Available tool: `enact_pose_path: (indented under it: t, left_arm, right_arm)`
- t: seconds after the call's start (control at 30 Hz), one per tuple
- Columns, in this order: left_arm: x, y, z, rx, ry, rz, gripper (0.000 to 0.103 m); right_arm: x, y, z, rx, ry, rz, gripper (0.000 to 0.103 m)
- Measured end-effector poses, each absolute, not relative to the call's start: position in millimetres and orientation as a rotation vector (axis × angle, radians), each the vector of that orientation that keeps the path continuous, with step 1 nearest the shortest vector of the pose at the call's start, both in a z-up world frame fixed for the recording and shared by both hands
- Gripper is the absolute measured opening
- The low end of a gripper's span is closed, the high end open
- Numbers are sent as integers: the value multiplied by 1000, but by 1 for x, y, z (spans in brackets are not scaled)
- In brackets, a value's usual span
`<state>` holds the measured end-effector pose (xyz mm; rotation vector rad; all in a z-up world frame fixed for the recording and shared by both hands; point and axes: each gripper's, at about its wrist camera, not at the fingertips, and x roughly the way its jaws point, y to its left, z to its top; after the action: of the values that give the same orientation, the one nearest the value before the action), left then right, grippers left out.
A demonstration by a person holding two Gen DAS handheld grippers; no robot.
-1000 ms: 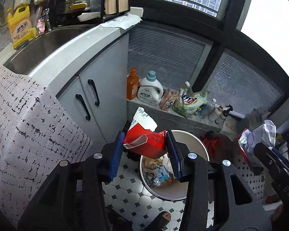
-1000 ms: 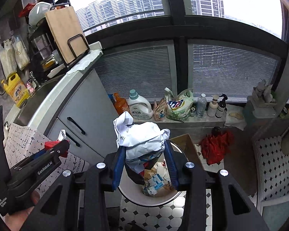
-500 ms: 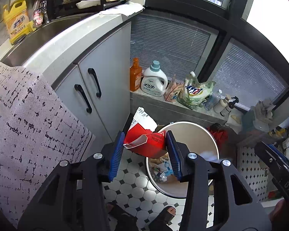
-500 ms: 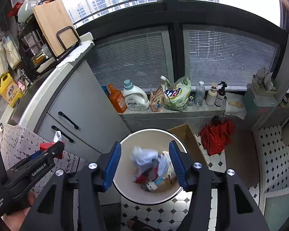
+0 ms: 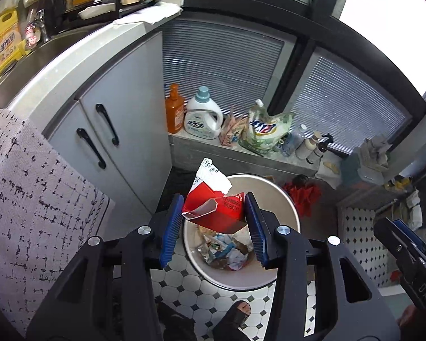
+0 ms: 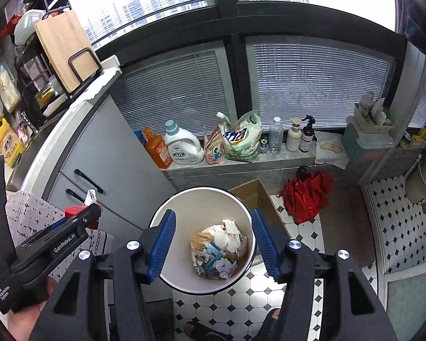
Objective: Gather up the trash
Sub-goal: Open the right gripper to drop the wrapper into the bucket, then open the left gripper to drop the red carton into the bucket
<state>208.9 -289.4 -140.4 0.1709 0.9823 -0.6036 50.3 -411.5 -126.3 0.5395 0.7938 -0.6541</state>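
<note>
My left gripper [image 5: 213,199] is shut on a red carton [image 5: 227,213] with a white torn slip sticking up from it. It hangs over the near left rim of the round white bin [image 5: 284,201]. The right gripper [image 6: 213,213] is right above the bin [image 6: 167,201], its jaws are opening and nothing is between them. A crumpled white bag lies on top of the trash pile [image 6: 221,244] inside the bin. In the right wrist view the left gripper [image 6: 83,216] and its carton [image 6: 72,211] show at the left edge.
A grey cabinet [image 5: 122,130] stands left of the bin. Behind it a ledge holds detergent bottles [image 6: 181,147] and a refill pouch [image 6: 241,139]. A cardboard box [image 6: 255,196] and a red umbrella [image 6: 306,193] lie right of the bin. A person's foot [image 5: 238,312] rests on the tiles.
The right gripper let go of the crumpled white bag, which dropped into the bin, and its jaws widened. Both grippers came down closer over the bin; the left still grips the carton.
</note>
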Motion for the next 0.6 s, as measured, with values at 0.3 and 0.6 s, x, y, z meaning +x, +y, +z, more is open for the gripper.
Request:
enact_pose_path:
  t: [0.3,0.6]
  left_arm:
    - [191,-321,-141,172,1005,-720,51]
    - [184,-327,-138,188,994,-732,82]
  right_arm:
    - [20,-424,-125,569,776,-725,55]
    - [-3,-431,-131,618,763,-769,55]
